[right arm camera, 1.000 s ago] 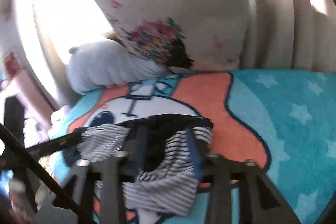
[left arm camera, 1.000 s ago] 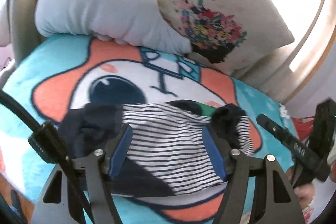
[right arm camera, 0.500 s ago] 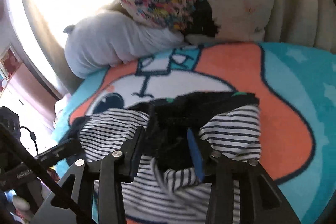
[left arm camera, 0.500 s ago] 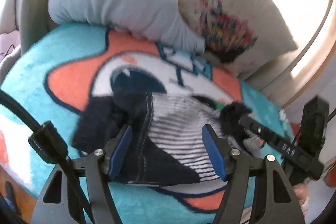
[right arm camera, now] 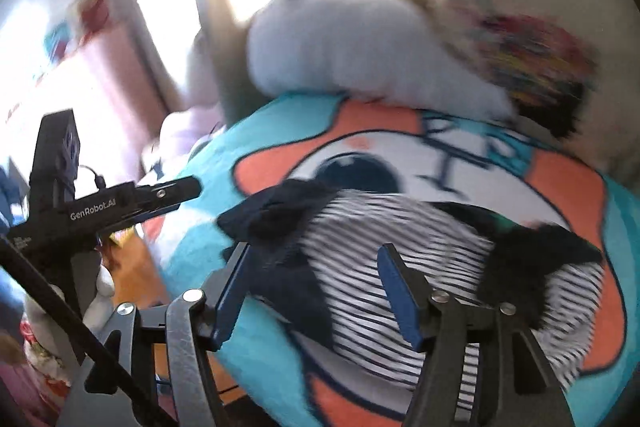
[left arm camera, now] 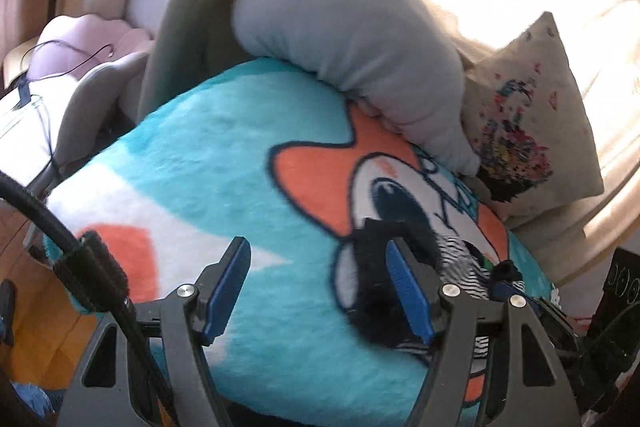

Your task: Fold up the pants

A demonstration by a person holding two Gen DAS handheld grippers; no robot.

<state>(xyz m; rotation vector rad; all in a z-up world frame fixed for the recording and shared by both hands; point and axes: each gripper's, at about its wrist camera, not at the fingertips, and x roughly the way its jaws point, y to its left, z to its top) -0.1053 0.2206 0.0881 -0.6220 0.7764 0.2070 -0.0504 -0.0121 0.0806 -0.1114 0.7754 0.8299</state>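
Observation:
The pants [right arm camera: 404, 251], black-and-white striped with dark navy parts, lie bunched on a teal and orange cartoon blanket [right arm camera: 560, 187]. My right gripper [right arm camera: 316, 287] hovers over their left half. Its jaws are opening, and the blue pads press on nothing. In the left wrist view the pants [left arm camera: 372, 267] sit at the right, partly behind the right finger. My left gripper [left arm camera: 320, 287] stands open over bare blanket [left arm camera: 224, 155] to their left, holding nothing. From the right wrist view the left gripper [right arm camera: 188, 189] shows side-on at the left, off the pants.
A grey plush pillow [left arm camera: 352, 39] and a flowered cushion [left arm camera: 520, 131] lean at the head of the bed. The bed's left edge drops to a wooden floor [left arm camera: 36, 327]. A pale chair with cables [left arm camera: 80, 67] stands beyond that edge.
My right gripper let go of the dark fabric, its jaws widened, and it swung left. My left gripper swung left off the pants to bare blanket, still open.

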